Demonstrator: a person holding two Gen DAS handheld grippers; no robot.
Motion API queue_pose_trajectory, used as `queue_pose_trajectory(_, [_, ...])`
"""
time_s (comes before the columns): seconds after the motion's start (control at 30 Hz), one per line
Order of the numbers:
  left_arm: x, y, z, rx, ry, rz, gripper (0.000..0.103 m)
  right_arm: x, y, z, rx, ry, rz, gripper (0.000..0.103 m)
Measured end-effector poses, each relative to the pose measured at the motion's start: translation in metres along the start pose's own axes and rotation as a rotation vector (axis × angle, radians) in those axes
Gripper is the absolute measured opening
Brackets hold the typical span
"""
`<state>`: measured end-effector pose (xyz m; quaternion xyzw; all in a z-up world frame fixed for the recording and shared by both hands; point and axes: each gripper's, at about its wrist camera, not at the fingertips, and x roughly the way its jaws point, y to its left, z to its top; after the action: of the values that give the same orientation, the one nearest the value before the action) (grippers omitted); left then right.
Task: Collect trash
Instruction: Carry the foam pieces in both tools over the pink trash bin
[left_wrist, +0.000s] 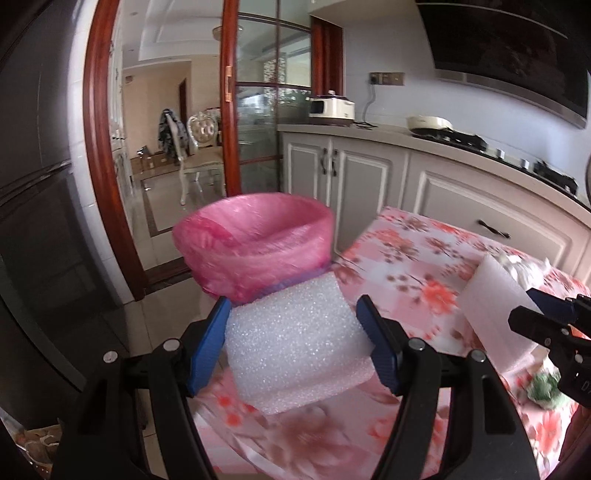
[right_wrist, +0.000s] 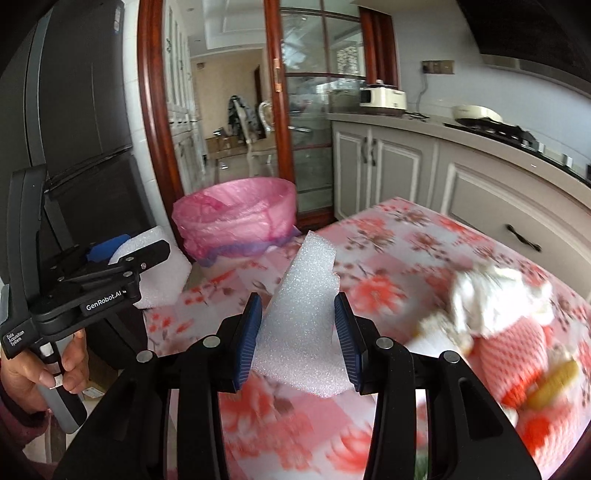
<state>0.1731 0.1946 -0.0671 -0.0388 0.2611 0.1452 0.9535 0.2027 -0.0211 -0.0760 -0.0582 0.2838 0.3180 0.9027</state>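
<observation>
My left gripper (left_wrist: 293, 308) is shut on a white foam block (left_wrist: 295, 339), held just short of the pink-lined trash bin (left_wrist: 255, 240) past the table's left corner. My right gripper (right_wrist: 298, 306) is shut on a second white foam piece (right_wrist: 303, 328), held over the floral tablecloth (right_wrist: 388, 236). The bin also shows in the right wrist view (right_wrist: 236, 218). The left gripper (right_wrist: 122, 258) with its foam block (right_wrist: 159, 273) shows at the left of that view. The right gripper (left_wrist: 546, 310) with its foam piece (left_wrist: 495, 302) shows at the right of the left wrist view.
Crumpled white paper (right_wrist: 495, 295), a red-and-white net wrapper (right_wrist: 517, 354) and a yellow scrap (right_wrist: 554, 380) lie on the table at the right. A green scrap (left_wrist: 546, 387) lies near the table's edge. Grey kitchen cabinets (left_wrist: 369, 173) stand behind, a dark fridge (right_wrist: 85, 110) to the left.
</observation>
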Motion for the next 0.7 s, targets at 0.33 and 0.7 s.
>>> queue_pose_trajectory(0.33, [0.043, 0.049, 0.078, -0.043, -0.066, 0.085, 0.067, 0.070, 0.013, 0.078, 0.000, -0.028, 0.136, 0.040])
queue_pose_trajectory(0.7, [0.146, 0.104, 0.146, -0.109, -0.029, 0.131, 0.068, 0.172, 0.026, 0.158, 0.059, -0.031, 0.228, 0.040])
